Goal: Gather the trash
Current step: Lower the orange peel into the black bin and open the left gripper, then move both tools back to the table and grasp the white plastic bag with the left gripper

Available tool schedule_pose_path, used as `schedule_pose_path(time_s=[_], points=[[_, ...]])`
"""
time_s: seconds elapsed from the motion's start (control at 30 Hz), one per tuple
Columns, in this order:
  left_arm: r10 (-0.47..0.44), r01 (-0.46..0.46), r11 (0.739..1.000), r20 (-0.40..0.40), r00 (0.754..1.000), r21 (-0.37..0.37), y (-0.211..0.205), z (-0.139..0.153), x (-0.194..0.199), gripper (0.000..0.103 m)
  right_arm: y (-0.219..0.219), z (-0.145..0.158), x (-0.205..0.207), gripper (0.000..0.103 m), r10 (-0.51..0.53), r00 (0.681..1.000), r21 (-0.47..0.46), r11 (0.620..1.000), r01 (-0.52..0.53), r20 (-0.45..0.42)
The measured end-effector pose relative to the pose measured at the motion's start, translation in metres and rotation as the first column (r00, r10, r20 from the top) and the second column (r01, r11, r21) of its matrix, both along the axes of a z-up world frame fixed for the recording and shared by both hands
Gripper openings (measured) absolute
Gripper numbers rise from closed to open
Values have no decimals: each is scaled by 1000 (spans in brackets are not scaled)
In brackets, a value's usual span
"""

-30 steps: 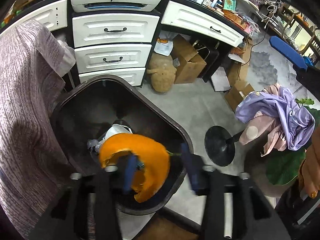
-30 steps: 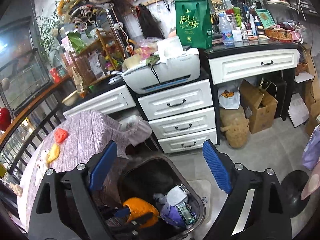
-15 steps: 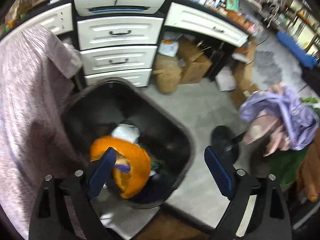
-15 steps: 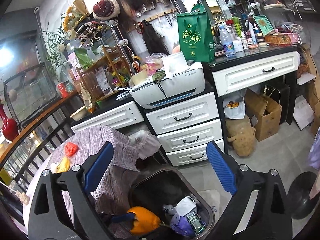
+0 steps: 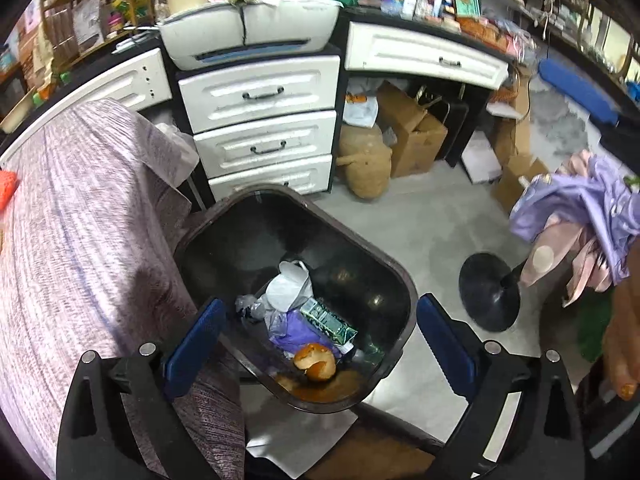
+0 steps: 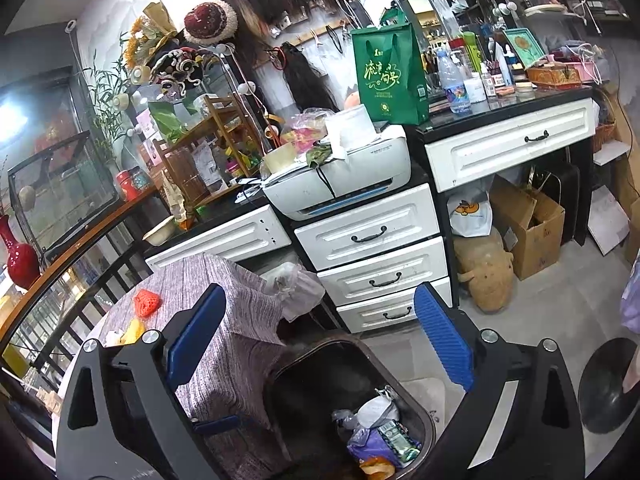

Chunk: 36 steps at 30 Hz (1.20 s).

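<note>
The left tool (image 5: 316, 344) hangs over the black bin (image 5: 404, 296), its jaws opening with nothing between them; the orange peel (image 5: 315, 362) lies inside on the rubbish. The right tool (image 6: 320, 344) gapes empty. Best lift clear, then fetch the red scrap (image 6: 147, 302) from the cloth-covered bench (image 6: 232, 320) at left.

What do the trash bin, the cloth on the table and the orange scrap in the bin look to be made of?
Trash bin: probably moulded plastic, dark and glossy, with light glints on its inner wall. Table cloth: woven fabric, matte, purplish-grey streaks, hanging in folds. Orange scrap: likely citrus peel, curled, with a pale inside.
</note>
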<state>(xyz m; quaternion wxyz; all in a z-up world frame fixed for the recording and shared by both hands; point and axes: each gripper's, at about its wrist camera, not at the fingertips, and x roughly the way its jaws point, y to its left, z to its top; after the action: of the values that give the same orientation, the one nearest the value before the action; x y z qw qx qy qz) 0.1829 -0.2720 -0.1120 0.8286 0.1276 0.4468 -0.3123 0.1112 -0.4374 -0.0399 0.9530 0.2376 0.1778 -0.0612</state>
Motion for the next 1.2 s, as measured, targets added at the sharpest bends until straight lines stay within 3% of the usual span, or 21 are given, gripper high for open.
schedule_pose_path(time_s=[0.33, 0.63, 0.77, 1.0, 1.2], points=[[112, -104, 990, 97, 989, -91, 68, 45, -2, 97, 14, 1, 12, 94, 43, 998, 9, 999, -43, -36], [276, -250, 955, 173, 946, -158, 166, 73, 7, 97, 74, 0, 48, 94, 193, 975, -15, 981, -195, -111], [346, -319, 933, 174, 922, -165, 208, 74, 11, 97, 118, 1, 67, 94, 289, 947, -28, 955, -296, -138], [508, -466, 852, 164, 846, -237, 300, 69, 10, 97, 209, -1, 93, 94, 459, 865, -102, 869, -485, -205], [576, -548, 812, 125, 808, -200, 359, 58, 20, 97, 275, 0, 107, 94, 555, 794, -145, 789, -597, -246]])
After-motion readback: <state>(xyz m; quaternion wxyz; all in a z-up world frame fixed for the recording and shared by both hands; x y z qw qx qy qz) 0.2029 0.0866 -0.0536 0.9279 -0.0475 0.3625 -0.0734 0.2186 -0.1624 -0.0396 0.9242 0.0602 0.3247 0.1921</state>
